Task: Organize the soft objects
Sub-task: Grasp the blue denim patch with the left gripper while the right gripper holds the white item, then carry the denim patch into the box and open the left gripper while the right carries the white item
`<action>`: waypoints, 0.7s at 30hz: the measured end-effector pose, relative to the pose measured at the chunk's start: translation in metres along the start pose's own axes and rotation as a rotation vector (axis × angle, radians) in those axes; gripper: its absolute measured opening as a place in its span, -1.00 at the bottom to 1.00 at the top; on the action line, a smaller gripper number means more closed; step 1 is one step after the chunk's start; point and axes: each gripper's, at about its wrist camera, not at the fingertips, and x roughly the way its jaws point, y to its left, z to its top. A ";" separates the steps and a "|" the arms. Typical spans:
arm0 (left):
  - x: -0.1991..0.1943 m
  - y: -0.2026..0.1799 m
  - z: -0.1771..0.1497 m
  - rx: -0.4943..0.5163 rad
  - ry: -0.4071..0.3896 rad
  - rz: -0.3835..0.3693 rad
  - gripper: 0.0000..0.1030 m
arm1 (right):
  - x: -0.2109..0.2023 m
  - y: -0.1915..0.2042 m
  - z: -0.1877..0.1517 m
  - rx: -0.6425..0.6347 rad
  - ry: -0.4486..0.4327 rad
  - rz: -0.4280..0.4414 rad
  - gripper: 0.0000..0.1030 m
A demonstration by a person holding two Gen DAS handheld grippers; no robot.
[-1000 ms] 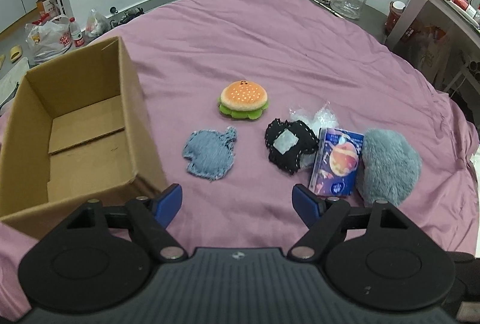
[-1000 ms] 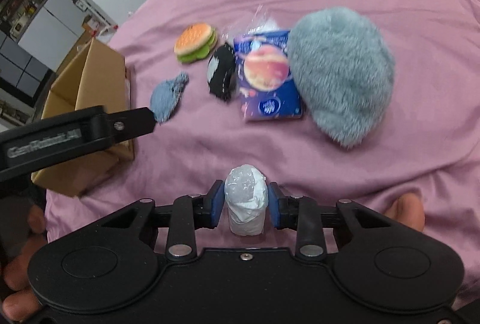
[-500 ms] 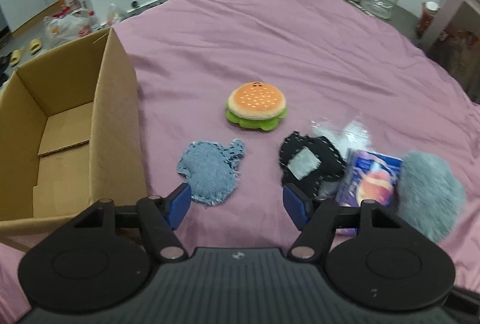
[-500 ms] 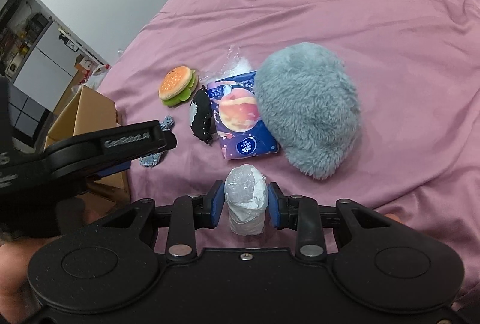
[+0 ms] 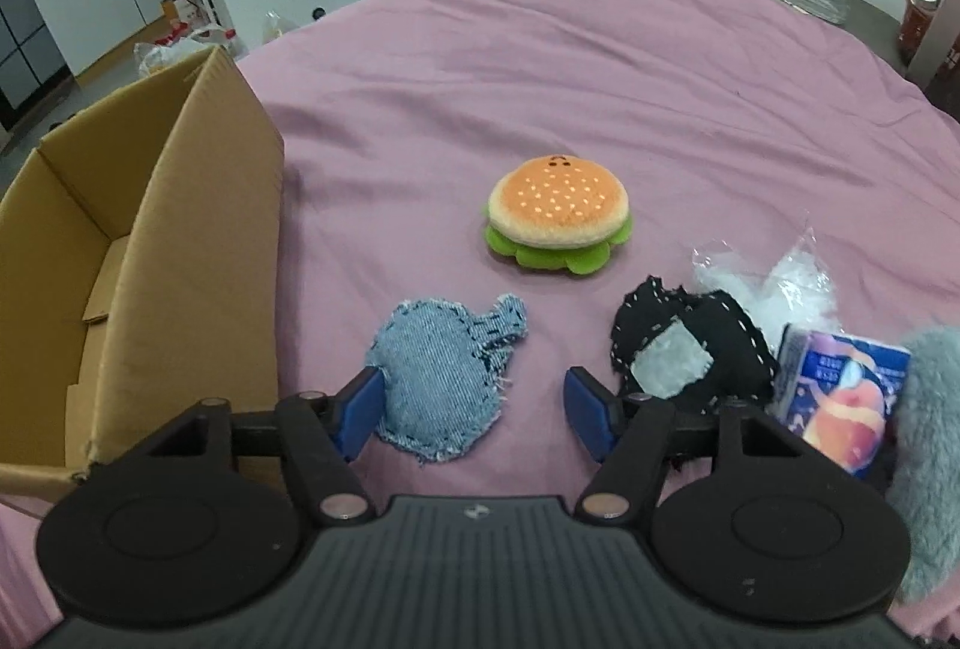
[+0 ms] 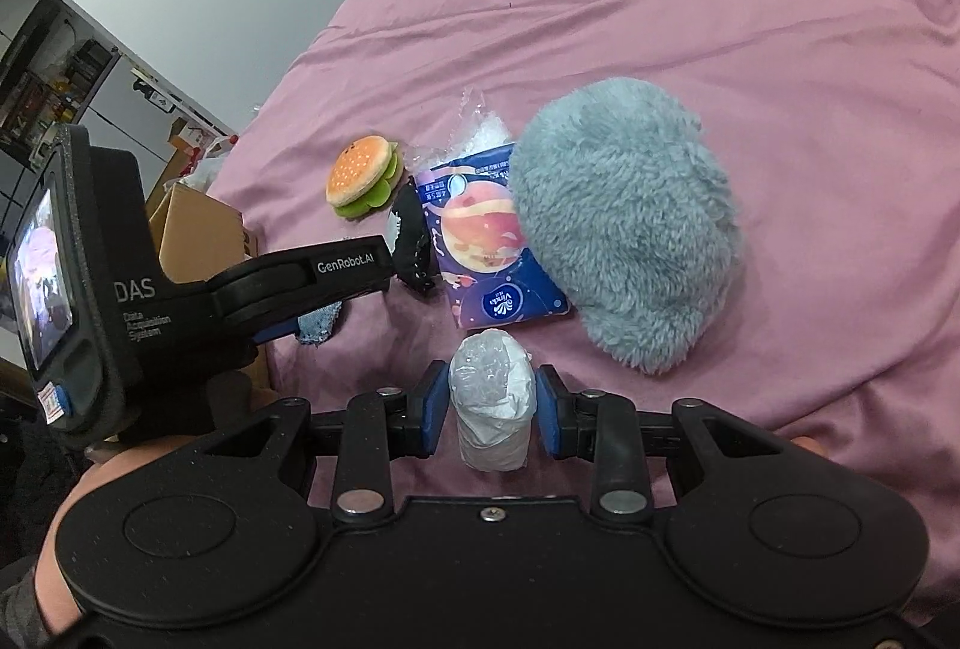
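Blue-padded left tongs point(image 5: 474, 403) are spread wide, the denim pouch point(image 5: 441, 373) lying on the purple bedspread point(image 5: 600, 78) partly between the pads. Right tongs point(image 6: 492, 400) are clamped on a white wrapped bundle point(image 6: 492, 403). Beyond lie the black stitched pouch point(image 5: 684, 355), burger plush point(image 5: 558, 217), tissue pack point(image 6: 486, 253) and grey furry cushion point(image 6: 624, 223), the cushion overlapping the pack. Left tongs' body hides most of the cardboard box point(image 5: 150, 253) in the right wrist view.

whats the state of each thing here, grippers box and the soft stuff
left gripper: open, denim pouch between its fingers
right gripper: shut on white roll
box: open, looks empty
burger plush: flat on bedspread
tissue pack: sealed, partly under grey cushion
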 end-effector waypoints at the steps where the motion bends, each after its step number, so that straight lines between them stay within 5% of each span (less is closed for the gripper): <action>1: 0.000 0.000 0.000 -0.007 -0.001 0.006 -0.03 | 0.000 -0.001 0.000 0.001 0.002 0.002 -0.40; 2: 0.000 0.001 0.000 -0.017 0.002 0.009 -0.35 | 0.000 -0.001 0.000 0.001 0.004 0.004 -0.40; 5: -0.002 0.007 0.000 -0.042 -0.007 -0.006 -0.49 | 0.001 0.000 0.000 -0.006 0.006 0.012 -0.40; 21: -0.051 0.026 -0.011 -0.041 -0.026 -0.126 -0.53 | -0.018 0.009 -0.005 -0.045 -0.089 -0.040 -0.40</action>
